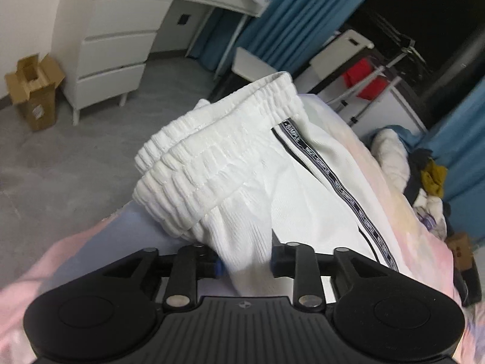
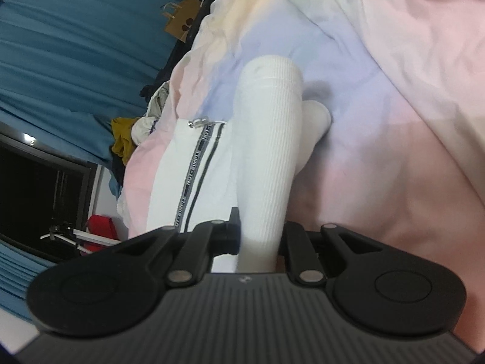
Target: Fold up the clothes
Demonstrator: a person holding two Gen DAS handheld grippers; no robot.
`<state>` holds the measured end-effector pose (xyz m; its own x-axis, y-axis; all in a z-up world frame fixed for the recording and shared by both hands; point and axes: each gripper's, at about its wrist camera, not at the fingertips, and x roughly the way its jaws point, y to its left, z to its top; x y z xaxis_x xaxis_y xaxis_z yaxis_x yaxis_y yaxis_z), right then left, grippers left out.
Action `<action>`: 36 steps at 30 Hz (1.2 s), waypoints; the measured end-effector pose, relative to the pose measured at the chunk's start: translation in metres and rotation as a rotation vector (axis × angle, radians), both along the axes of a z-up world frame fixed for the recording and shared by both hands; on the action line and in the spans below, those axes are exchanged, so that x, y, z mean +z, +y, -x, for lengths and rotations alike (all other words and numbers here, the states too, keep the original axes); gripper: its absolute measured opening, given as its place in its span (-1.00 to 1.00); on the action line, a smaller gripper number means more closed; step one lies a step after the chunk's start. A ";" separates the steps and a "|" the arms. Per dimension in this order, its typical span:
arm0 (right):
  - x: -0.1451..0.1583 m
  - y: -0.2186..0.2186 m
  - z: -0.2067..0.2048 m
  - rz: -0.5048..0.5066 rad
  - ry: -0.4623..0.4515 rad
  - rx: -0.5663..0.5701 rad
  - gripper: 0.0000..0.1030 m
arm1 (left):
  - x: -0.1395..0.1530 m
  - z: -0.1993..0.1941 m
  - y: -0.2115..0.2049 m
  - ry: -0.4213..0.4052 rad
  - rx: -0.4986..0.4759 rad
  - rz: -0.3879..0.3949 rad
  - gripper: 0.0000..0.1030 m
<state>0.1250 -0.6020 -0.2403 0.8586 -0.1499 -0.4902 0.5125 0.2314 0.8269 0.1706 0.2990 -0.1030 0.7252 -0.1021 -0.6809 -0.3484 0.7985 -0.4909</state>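
Left wrist view, far left: an open cardboard box [image 1: 33, 91] stands on the grey floor, beside a white drawer unit [image 1: 112, 60] under a white desk top. Blue curtains [image 1: 291, 15] hang behind. Further right, red cloth [image 1: 360, 72] hangs on a metal rack before a dark window.

Centre: white trousers [image 1: 242, 163] with a ribbed elastic waistband and a black lettered side stripe [image 1: 342, 188] lie on a pastel bedspread [image 1: 403, 212] of pink, lilac and yellow. The waistband end is bunched and raised towards the camera. The left gripper [image 1: 246, 265] has a fold of the white fabric running between its fingers; the jaws stand apart with blue pads showing, and whether the pads still press on the cloth cannot be told from this blurred view.

Far right: a heap of other clothes [image 1: 424, 182], white, dark and mustard, sits at the bedspread's edge.

Right wrist view, left: the blue curtains [image 2: 75, 45], a brown paper bag [image 2: 178, 21] and the dark window. The clothes heap [image 2: 133, 133] lies beside the bedspread [image 2: 394, 91].

Centre: the right gripper [image 2: 259, 236] is clenched on a ribbed white band of the trousers [image 2: 269, 151], which runs up from the jaws. The striped panel [image 2: 194, 170] lies flat just left of it.
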 end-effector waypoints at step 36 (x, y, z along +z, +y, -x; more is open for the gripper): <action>0.008 0.006 -0.005 0.117 -0.002 0.029 -0.75 | 0.003 -0.035 -0.334 -0.144 -0.477 -0.410 0.36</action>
<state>0.1298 -0.5965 -0.2324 0.8642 -0.1808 -0.4695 0.5028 0.3414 0.7941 0.2051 -0.0355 -0.1003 0.7515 -0.1883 -0.6323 0.1379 0.9821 -0.1286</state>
